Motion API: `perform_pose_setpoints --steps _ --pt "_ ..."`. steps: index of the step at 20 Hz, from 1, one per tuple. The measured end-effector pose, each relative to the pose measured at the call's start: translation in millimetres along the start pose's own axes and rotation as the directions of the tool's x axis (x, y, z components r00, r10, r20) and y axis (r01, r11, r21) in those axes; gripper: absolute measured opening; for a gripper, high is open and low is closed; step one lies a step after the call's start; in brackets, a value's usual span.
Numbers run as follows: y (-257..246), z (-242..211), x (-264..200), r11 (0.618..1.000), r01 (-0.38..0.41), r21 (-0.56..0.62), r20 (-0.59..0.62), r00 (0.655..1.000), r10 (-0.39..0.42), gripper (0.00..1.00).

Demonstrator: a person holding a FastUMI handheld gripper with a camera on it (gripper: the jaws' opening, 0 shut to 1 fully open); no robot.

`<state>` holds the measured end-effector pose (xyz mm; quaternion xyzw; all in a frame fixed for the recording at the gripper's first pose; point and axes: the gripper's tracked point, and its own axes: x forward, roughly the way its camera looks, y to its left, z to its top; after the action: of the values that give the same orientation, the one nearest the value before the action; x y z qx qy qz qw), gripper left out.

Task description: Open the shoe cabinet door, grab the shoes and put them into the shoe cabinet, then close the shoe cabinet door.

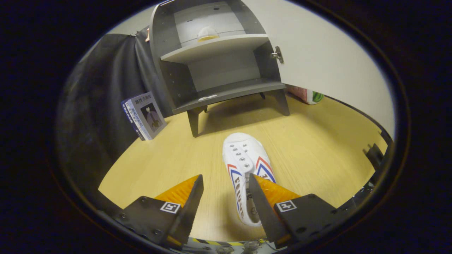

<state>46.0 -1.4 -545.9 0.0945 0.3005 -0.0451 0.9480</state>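
Note:
A grey shoe cabinet (219, 56) stands open beyond the fingers, its white door (317, 60) swung out to the right. One shoe (207, 34) sits on its upper shelf; the lower shelf (229, 93) holds no shoe. A white sneaker (243, 165) with red and blue stripes lies on the wooden floor, toe toward the cabinet. My gripper (226, 181) is open, and the sneaker's heel end lies between the fingers, against the right finger (263, 197). The left finger (187, 195) stands apart from the shoe.
A book (144, 115) leans against the black cloth wall left of the cabinet. A pink and green object (306, 95) sits behind the open door at the right. The wooden floor (317, 141) spreads wide around the sneaker.

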Motion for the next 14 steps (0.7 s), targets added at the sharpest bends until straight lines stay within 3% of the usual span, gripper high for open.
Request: perform_pose_setpoints --steps 4,8,14 --pt "-9 -10 16 0.999 0.048 -0.025 -0.079 0.996 -0.050 0.72" --pt "-7 -10 28 0.998 0.056 -0.037 -0.096 0.994 -0.060 0.71" --pt "-15 -8 30 0.993 0.089 -0.073 -0.118 0.988 -0.097 0.40"
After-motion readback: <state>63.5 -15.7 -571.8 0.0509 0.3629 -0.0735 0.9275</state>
